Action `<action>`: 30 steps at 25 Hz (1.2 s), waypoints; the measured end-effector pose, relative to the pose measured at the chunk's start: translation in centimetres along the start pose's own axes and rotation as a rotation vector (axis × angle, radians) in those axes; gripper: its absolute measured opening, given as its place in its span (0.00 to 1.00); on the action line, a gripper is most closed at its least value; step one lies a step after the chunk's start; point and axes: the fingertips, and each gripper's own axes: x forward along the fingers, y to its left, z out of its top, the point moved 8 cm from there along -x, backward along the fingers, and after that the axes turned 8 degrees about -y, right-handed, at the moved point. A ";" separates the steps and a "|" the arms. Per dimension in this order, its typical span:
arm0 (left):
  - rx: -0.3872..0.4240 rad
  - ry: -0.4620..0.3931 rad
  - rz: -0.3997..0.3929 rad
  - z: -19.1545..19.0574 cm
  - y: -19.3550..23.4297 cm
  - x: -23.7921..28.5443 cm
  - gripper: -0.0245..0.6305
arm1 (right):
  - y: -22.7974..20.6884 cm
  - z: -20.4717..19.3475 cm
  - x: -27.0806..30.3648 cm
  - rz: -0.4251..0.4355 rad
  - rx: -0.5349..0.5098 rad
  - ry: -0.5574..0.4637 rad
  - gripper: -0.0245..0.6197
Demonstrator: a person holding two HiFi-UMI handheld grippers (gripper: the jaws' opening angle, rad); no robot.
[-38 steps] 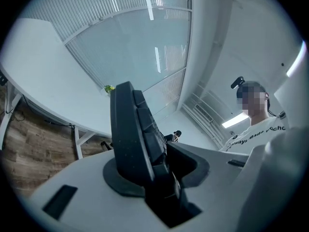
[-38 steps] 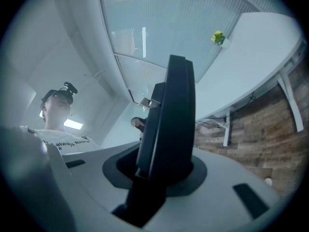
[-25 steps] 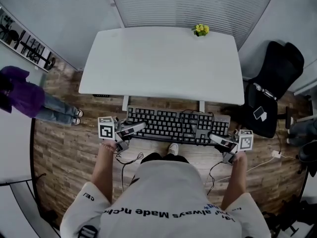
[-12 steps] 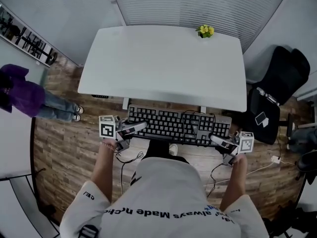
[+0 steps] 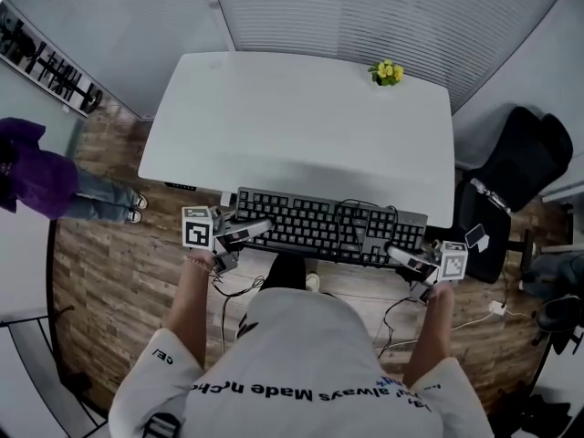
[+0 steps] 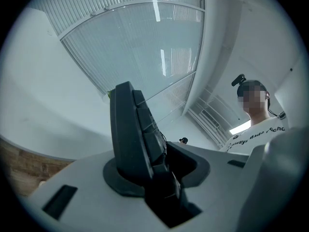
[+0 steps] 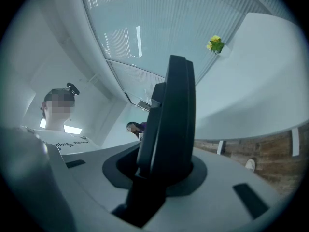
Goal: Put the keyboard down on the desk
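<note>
The left gripper (image 5: 254, 231) was pinching the left end of the long black full-size keyboard (image 5: 324, 227), its jaws closed down to the thickness of the board, and the right gripper (image 5: 398, 255) was clamped the same way on the right end. In the left gripper view the keyboard (image 6: 133, 139) rose edge-on from between the jaws, with the stepped sides of its keycaps showing on one face. In the right gripper view the keyboard (image 7: 171, 124) stood as a smooth dark slab filling the gap (no space showed on either side of it). From the head view the keyboard was held level and keys-up along the near edge of the white rectangular desk (image 5: 301, 126), its far edge lying over that edge. Whether it touched the desk could not be told. A thin black cable (image 5: 354, 210) looped across the keys toward the right end. A small yellow-flowered plant (image 5: 387, 71) stood at the far right corner of the desk.
</note>
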 end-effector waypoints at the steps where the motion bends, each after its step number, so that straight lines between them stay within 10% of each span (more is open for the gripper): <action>1: 0.006 -0.003 0.000 0.1 -0.2 -0.1 0.28 | 0.2 0.1 0.1 0.002 -0.005 0.003 0.23; 30: -0.058 0.036 -0.023 19.1 15.5 2.0 0.28 | -7.8 14.6 15.4 -0.066 0.039 -0.024 0.23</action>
